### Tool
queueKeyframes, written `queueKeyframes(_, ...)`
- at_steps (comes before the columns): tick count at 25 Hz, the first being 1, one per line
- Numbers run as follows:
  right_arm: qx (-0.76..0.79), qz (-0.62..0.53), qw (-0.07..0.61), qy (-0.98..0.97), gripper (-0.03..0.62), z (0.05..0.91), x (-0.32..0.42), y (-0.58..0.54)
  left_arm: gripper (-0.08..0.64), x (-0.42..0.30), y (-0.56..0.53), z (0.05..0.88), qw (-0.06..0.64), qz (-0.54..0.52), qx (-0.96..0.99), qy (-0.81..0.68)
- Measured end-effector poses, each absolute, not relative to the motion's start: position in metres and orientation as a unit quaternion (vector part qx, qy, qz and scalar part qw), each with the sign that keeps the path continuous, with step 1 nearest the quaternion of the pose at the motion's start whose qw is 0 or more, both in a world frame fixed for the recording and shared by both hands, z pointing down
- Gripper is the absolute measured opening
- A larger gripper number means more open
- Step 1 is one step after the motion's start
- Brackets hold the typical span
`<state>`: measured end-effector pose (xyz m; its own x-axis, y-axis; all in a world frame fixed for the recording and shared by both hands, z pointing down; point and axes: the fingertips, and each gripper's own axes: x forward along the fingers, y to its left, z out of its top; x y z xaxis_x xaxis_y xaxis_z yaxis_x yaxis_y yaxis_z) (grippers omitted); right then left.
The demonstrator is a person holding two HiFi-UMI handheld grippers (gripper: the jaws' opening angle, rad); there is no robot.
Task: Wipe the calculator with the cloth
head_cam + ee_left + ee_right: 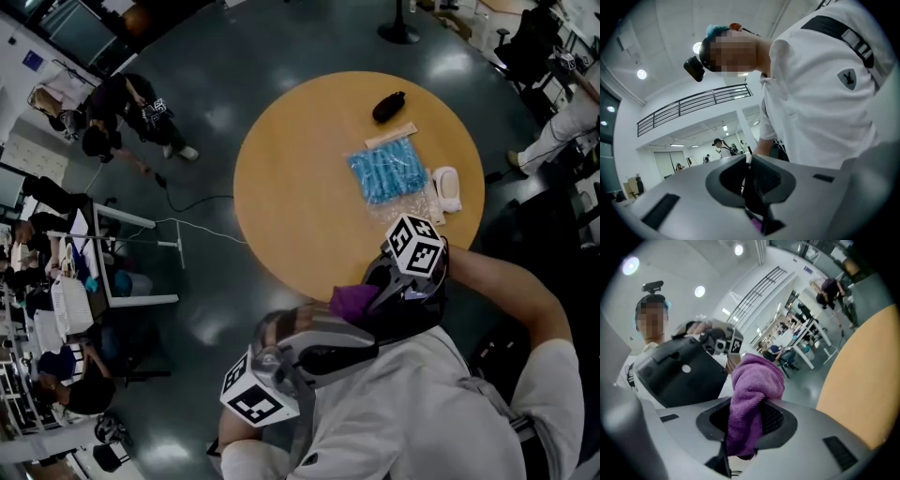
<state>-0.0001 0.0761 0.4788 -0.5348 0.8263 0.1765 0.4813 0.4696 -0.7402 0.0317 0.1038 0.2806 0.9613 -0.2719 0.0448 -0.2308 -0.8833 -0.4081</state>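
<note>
The cloth in my right claw is purple. The claw's shell is pale grey with black ribbed pads. The calculator is black with one white dot. My marker cube shows black-and-white squares. The table is tan and the packet is blue.

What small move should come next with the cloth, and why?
Probably ease the right gripper toward the left gripper: its jaws clamp the purple cloth, and the black calculator the left gripper holds sits beside it, seemingly not yet touched.
</note>
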Motion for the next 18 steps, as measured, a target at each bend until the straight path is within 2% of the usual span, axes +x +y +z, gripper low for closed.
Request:
queueKeyframes(5, -0.282, 0.326, 0.134, -0.892, 0.12, 0.406, 0.028, -0.021, 0.043, 0.027, 0.1, 0.29, 0.207, -0.076, -0.966, 0.137)
queueKeyframes(8, -0.302, 0.294, 0.084, -0.903, 0.12, 0.352, 0.058, -0.01, 0.043, 0.024, 0.095, 0.298, 0.201, -0.078, -0.966, 0.144)
queueKeyframes(11, -0.323, 0.296, 0.093, -0.894, 0.12, 0.358, 0.066, 0.015, 0.043, 0.024, 0.091, 0.298, 0.196, -0.064, -0.967, 0.149)
queueKeyframes(18, -0.305, 0.402, 0.135, -0.853, 0.12, 0.457, 0.043, 0.039, 0.043, 0.014, 0.077, 0.289, 0.14, 0.025, -0.974, 0.178)
